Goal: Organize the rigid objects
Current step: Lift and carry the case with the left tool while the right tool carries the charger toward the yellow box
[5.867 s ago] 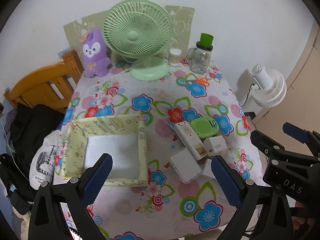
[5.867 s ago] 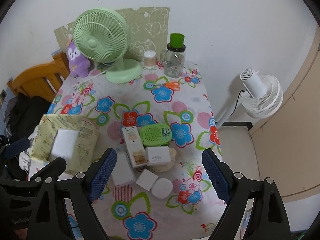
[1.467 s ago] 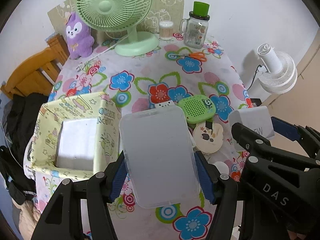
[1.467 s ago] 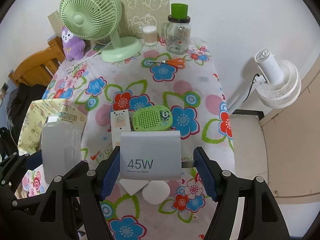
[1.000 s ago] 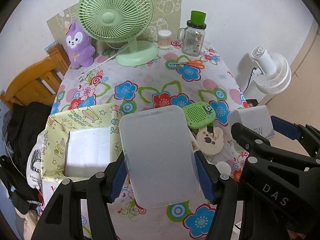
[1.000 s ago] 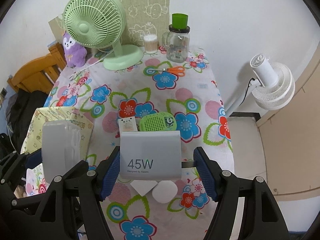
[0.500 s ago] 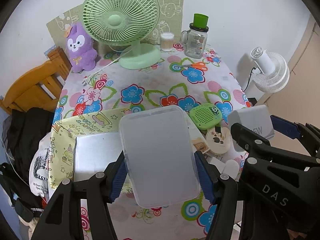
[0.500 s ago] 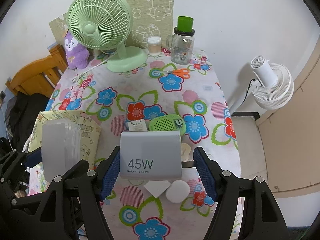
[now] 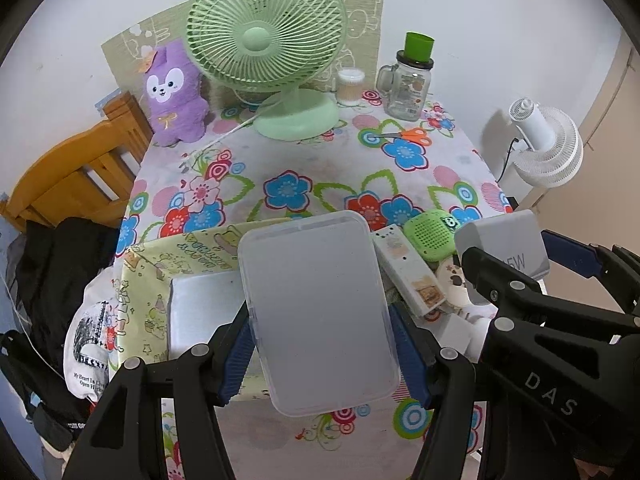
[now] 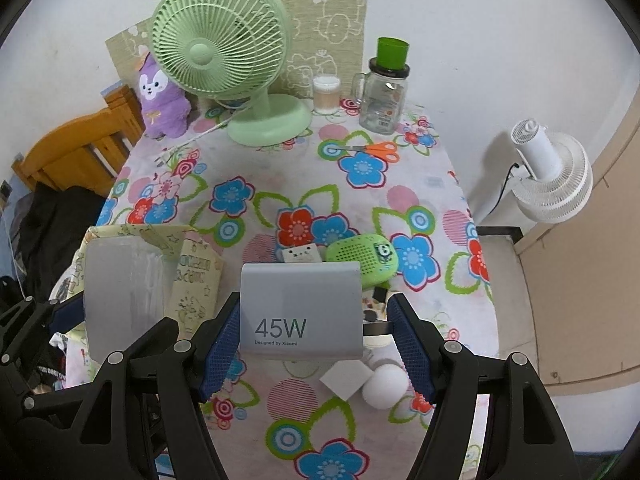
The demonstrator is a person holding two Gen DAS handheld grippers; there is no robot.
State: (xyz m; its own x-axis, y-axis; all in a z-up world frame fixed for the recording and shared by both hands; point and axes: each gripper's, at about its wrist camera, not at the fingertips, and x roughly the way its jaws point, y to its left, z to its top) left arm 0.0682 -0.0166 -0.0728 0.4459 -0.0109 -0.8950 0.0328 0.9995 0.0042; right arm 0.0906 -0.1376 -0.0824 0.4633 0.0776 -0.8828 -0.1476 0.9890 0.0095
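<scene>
Left wrist view: left hand-held gripper [image 9: 320, 354] is clamping a frosted plastic case [image 9: 318, 312] by its two long sides, blue pads pressing on it. The case is hanging over the near-left part of the worktop [image 9: 304, 164], partly over the yellow patterned box [image 9: 160, 280] sitting at the left edge. The box's white bottom [image 9: 200, 312] is showing beside the case. Right hand-held gripper [image 9: 516, 264] is sitting at the right of the frame, holding a grey charger box [image 9: 504, 240]. Between the two, lying on the cloth: a long white box [image 9: 408, 272], a green perforated case [image 9: 432, 234], a round cream piece [image 9: 452, 284]. At the far edge are standing a green fan [image 9: 268, 40], a purple plush [image 9: 172, 96], a small cotton-swab tub [image 9: 350, 86] and a jar with green lid [image 9: 408, 80]. Orange scissors [image 9: 412, 134] are lying near the far-right corner.

Right wrist view: right hand-held gripper [image 10: 316, 344] is gripping the grey charger box [image 10: 300, 316], marked 45W, pads pressing on both sides, above the near-middle of the worktop [image 10: 280, 168]. Left hand-held gripper [image 10: 116, 320] is showing at the left edge with the frosted plastic case [image 10: 120, 296] held above the yellow patterned box [image 10: 192, 276]. Below the charger box, a white square piece [image 10: 344, 380] and a white round piece [image 10: 384, 386] are lying touching each other near the front edge. The green perforated case [image 10: 360, 258] is lying just behind the charger box.
</scene>
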